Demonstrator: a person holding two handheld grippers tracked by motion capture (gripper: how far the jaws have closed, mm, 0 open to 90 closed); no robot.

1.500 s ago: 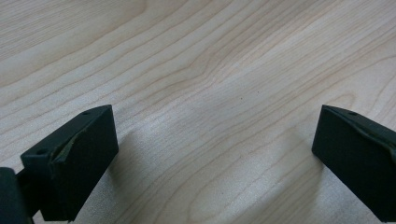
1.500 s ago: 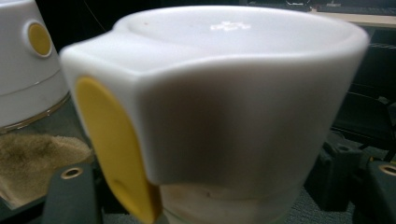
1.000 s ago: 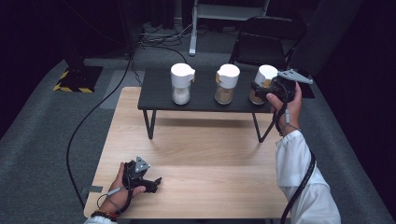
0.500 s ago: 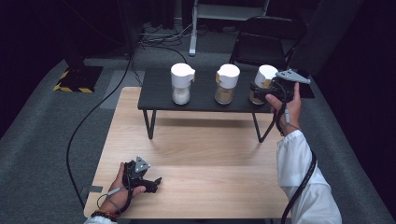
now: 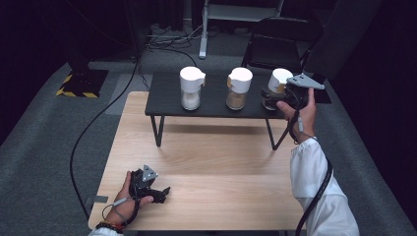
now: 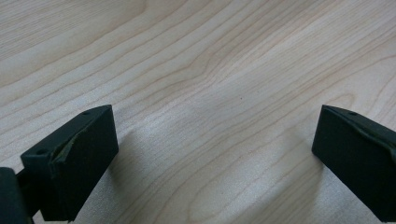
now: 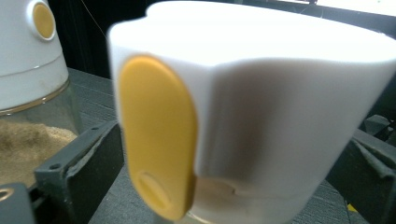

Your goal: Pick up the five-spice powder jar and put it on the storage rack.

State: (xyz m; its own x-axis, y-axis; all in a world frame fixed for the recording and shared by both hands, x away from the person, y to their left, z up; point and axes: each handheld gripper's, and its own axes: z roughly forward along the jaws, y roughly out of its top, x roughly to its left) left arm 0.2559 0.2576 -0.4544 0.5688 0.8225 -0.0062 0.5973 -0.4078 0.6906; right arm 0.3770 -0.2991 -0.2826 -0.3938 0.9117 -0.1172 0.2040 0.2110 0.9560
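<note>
Right gripper (image 5: 276,96) is at the rightmost jar (image 5: 275,87) on the far black side table (image 5: 162,98), right end. In the right gripper view the jaws sit wide apart on either side of that jar's white lid (image 7: 261,93), yellow tab (image 7: 156,140) facing the camera; can't tell if the pads actually touch it, so no confirmed grip. Middle jar (image 5: 238,88) with brown contents is just left of it, the jar with white contents (image 5: 191,87) further left. Left gripper (image 5: 156,192) rests on the wooden table (image 5: 221,162), near left corner, jaws spread wide, holding nothing, bare wood between them in the left gripper view.
</note>
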